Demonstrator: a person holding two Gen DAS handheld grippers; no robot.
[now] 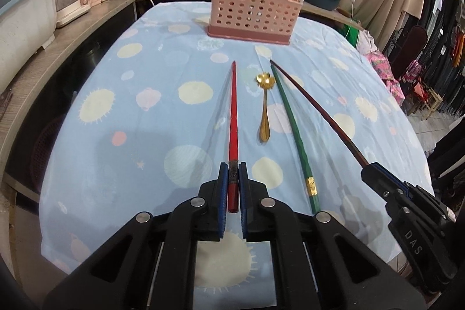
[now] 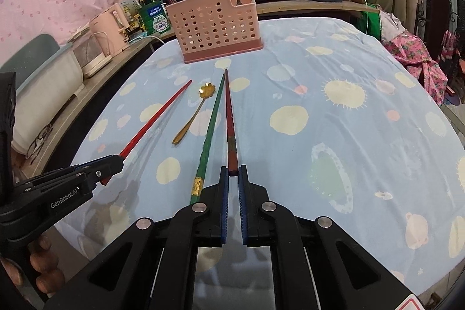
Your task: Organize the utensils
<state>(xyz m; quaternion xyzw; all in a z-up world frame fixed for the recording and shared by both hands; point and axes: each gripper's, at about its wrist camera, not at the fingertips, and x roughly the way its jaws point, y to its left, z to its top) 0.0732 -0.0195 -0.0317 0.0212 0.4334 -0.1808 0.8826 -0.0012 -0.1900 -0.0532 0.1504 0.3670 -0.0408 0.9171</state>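
Jaws of the left gripper [image 1: 232, 179] clamp the red chopstick [image 1: 233, 112] near its thick end; the right gripper [image 2: 232, 173] pinches the dark red chopstick [image 2: 229, 118] likewise. Both sticks look light, stiff, slick and prone to pivoting. Both grippers slant down toward the pink utensil holder [image 1: 251, 5] beyond.

We see red chopstick [image 1: 233, 118] raised, thick end clamped | dark chopstick [image 2: 229, 118] likewise clamped | green chopstick [image 1: 290, 132] flat on the cloth between | gold flower spoon [image 1: 264, 106] flat, bowl toward pink holed basket [image 1: 251, 10], upright behind.
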